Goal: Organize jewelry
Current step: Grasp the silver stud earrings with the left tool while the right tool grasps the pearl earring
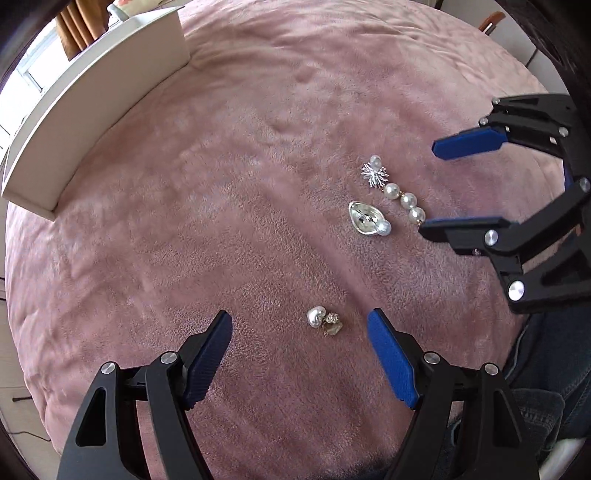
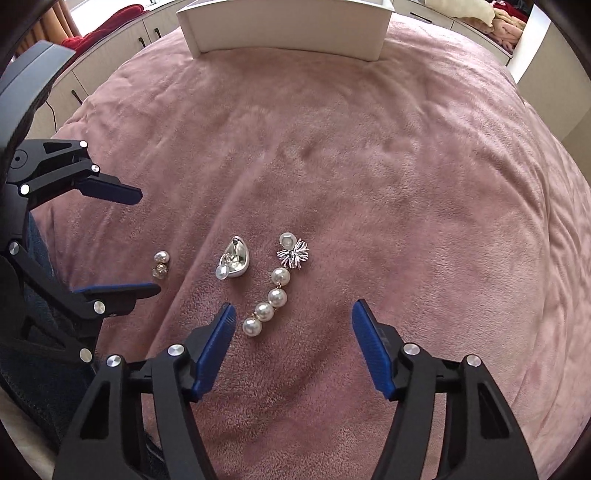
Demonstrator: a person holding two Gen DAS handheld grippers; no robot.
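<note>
Three earrings lie on a pink plush blanket [image 1: 229,184]. A small pearl-and-gold earring [image 1: 323,321] lies between the fingertips of my open left gripper [image 1: 299,325]; it also shows in the right wrist view [image 2: 161,264]. A silver teardrop earring with a pearl [image 1: 365,218] [image 2: 233,263] lies beyond it. A long earring with a silver starburst and a string of pearls [image 1: 395,188] [image 2: 275,291] lies just ahead of my open right gripper [image 2: 293,314]. The right gripper shows in the left wrist view [image 1: 428,184], the left gripper in the right wrist view [image 2: 147,243]. Both are empty.
A white open box [image 1: 96,99] [image 2: 288,33] stands at the far side of the blanket [image 2: 406,184]. White cabinets [image 2: 122,44] and piled fabrics [image 2: 491,18] lie behind it. Dark denim [image 1: 546,369] is at the near edge.
</note>
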